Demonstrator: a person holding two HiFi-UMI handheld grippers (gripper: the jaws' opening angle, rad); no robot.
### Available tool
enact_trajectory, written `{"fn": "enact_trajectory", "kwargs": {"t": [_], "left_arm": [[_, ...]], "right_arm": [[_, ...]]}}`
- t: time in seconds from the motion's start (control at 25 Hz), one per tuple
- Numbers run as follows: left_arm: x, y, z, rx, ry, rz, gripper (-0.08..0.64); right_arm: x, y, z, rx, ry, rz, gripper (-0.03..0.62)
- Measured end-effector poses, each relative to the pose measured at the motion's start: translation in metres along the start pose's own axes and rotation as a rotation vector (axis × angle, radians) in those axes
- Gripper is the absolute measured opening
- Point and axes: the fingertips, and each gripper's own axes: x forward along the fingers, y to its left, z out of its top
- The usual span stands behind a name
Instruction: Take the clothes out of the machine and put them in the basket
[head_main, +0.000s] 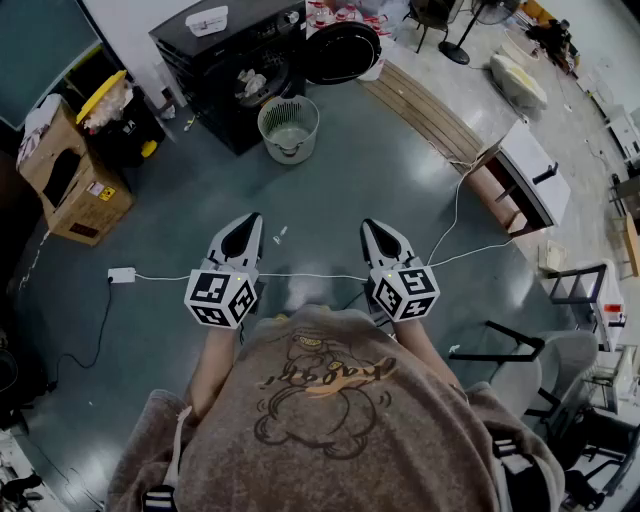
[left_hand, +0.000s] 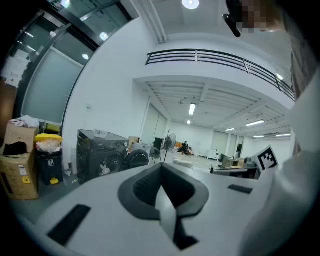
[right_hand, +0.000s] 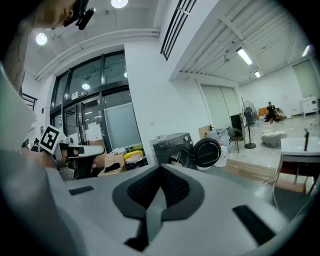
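A black washing machine (head_main: 235, 60) stands at the far side of the floor with its round door (head_main: 342, 52) swung open to the right. Pale clothes (head_main: 250, 85) show in the drum. A light green basket (head_main: 288, 128) stands on the floor just in front of the machine. My left gripper (head_main: 250, 224) and right gripper (head_main: 370, 228) are held side by side close to my body, well short of the basket. Both are shut with nothing in them. The machine (right_hand: 175, 147) and its door (right_hand: 207, 152) appear far off in the right gripper view.
A cardboard box (head_main: 70, 175) and a yellow-lidded bin (head_main: 115, 105) stand at the left. A white cable with a power strip (head_main: 122, 274) crosses the floor ahead of the grippers. Wooden planks (head_main: 430, 110) and a white desk (head_main: 530, 165) lie to the right.
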Motion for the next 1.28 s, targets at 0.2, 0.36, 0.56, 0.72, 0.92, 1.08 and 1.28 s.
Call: {"fn": "enact_trajectory", "kwargs": {"t": [0.2,0.36,0.56,0.72,0.92,1.08,1.28], "left_arm": [[0.014,-0.008,-0.004,-0.016,-0.005,0.010,0.005],[0.024,-0.022,-0.016,-0.032,-0.001,0.031,0.005],[0.039,-0.025,-0.022,-0.045,0.002,0.056,0.005],[0.058,-0.014,-0.018,-0.036,0.012,0.059,0.005],[0.108,0.007,-0.009,-0.031,0.018,0.032,0.005],[0.166,0.037,-0.004,-0.041,0.021,-0.003,0.005],[0.249,0.079,0.013,-0.061,0.034,-0.052,0.005]], "right_arm": [[0.001,-0.011,0.005,0.002,-0.025,0.012,-0.006],[-0.007,-0.024,-0.001,0.012,-0.010,0.046,-0.006],[-0.005,-0.045,-0.016,0.040,0.025,0.048,-0.006],[0.013,-0.058,-0.019,0.046,0.043,0.052,-0.005],[0.053,-0.085,-0.006,0.048,0.044,0.039,-0.005],[0.104,-0.111,0.009,0.038,0.045,0.019,-0.006],[0.174,-0.146,0.039,0.012,0.067,-0.018,-0.005]]}}
